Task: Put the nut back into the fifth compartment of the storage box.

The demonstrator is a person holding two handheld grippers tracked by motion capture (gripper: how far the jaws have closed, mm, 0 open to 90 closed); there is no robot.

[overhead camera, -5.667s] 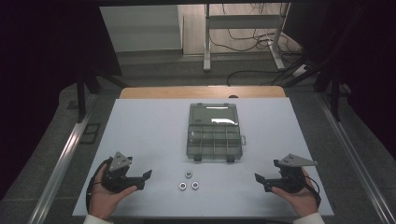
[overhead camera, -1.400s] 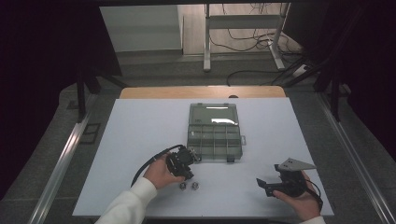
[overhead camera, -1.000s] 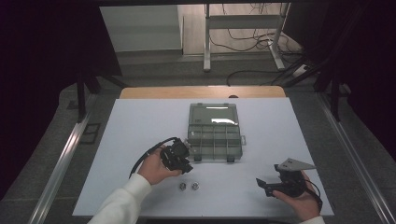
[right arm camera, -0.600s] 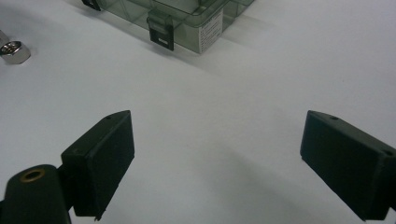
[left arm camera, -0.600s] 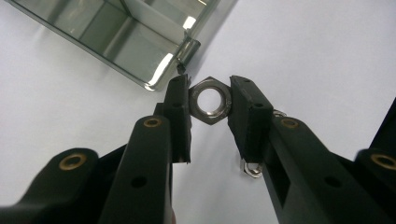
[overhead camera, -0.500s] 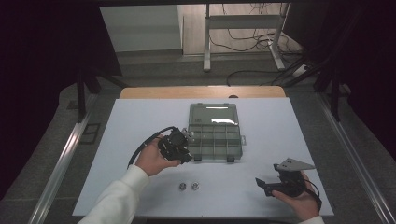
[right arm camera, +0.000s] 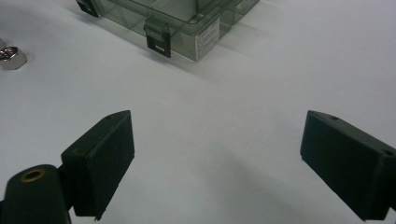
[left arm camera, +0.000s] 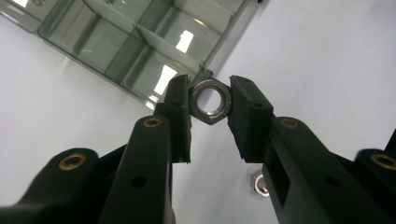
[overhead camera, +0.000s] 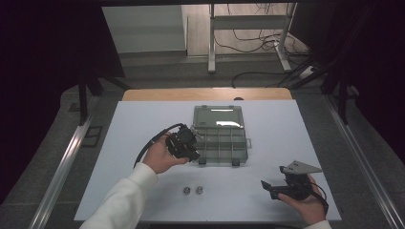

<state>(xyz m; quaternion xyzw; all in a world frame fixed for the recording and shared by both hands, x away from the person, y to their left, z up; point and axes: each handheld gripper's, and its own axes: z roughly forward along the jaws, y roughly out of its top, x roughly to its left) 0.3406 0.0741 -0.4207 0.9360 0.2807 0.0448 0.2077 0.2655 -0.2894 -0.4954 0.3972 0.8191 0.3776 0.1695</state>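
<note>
A: Starting from the high view: the left gripper [overhead camera: 187,144] is hanging at the front-left corner of the compartment box [overhead camera: 220,138], whose lid is lying open toward the far side. Two nuts [overhead camera: 193,190] are sitting on the white table [overhead camera: 143,119] nearer the person. The right gripper [overhead camera: 282,187] is resting near the table's right front, well apart from the box.

B: And in the left gripper view?

A: Its jaws are pinching a hex nut [left arm camera: 209,101] by opposite flats, with the hole facing the camera. The nut is being held in the air just outside the box corner [left arm camera: 154,70], not over a compartment yet. One loose nut [left arm camera: 260,184] is lying on the table below.

B: The right gripper view?

A: There the jaws are standing wide apart with nothing between them, bare table beneath, the box's front latch [right arm camera: 157,39] ahead and a nut [right arm camera: 10,58] at the left edge.

B: So how far along?

A: I'm judging it early: one nut is grasped and on its way, every compartment I can see is looking empty, and two nuts are waiting on the table.
</note>
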